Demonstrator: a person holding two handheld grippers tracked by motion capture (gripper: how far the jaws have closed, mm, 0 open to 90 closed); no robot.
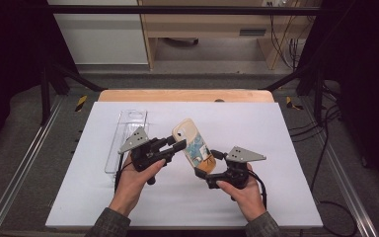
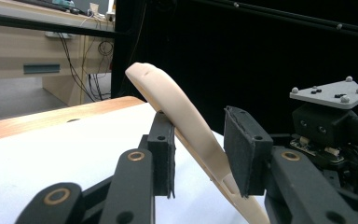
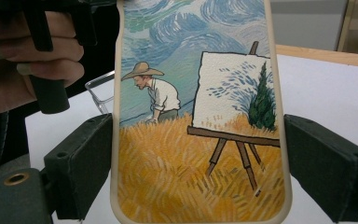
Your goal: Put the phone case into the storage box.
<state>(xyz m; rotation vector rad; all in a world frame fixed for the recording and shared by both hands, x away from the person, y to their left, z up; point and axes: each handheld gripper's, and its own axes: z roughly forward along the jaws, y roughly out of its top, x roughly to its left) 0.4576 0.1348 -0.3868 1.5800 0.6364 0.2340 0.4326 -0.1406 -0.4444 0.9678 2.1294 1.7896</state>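
While the phone case (image 1: 193, 143) hangs above the white mat (image 1: 276, 148), the right gripper (image 1: 208, 165) pinches its lower end by the side edges. The left gripper (image 1: 176, 145) straddles its upper end, one pad (image 2: 163, 149) touching, the other apart, so that grip looks unfinished. An empty clear package (image 1: 124, 140) lies left, blocking nothing.
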